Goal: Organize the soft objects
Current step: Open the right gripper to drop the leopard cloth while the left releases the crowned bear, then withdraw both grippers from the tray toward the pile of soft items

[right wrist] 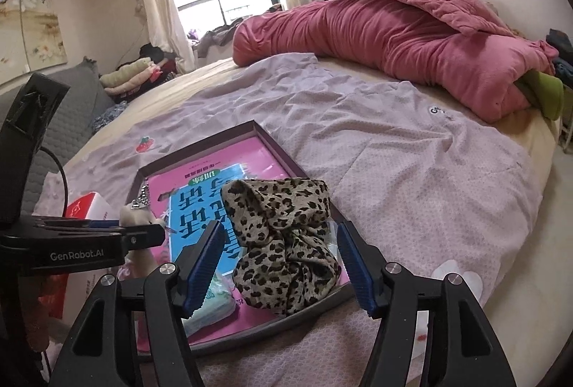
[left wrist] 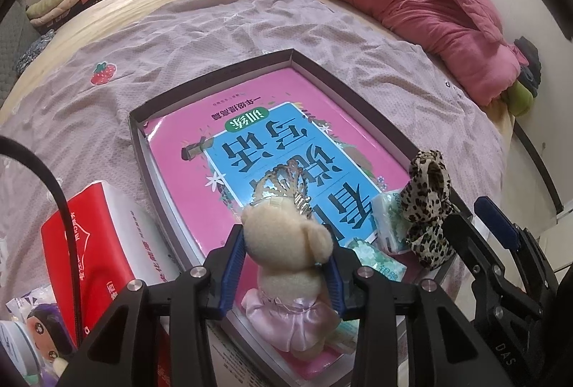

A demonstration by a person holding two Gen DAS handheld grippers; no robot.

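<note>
A shallow dark box (left wrist: 211, 75) lies on the bed with a pink and blue book (left wrist: 265, 132) in it. My left gripper (left wrist: 284, 265) is shut on a cream teddy bear (left wrist: 286, 240) in a pink dress, over the box's near end. A small silver crown (left wrist: 286, 183) sits just behind the bear's head. A leopard-print cloth (right wrist: 286, 243) lies in the box's near right corner, and also shows in the left wrist view (left wrist: 426, 204). My right gripper (right wrist: 283, 265) is open around the cloth, fingers (right wrist: 204, 265) apart from it. Tissue packs (left wrist: 386, 222) lie beside the cloth.
A red and white tissue box (left wrist: 104, 240) stands left of the dark box. A cartoon-print packet (left wrist: 39, 326) lies at the near left. A rolled pink quilt (right wrist: 394, 39) lies across the far bed. A lilac sheet (right wrist: 394, 143) covers the bed. Folded clothes (right wrist: 132, 75) sit far left.
</note>
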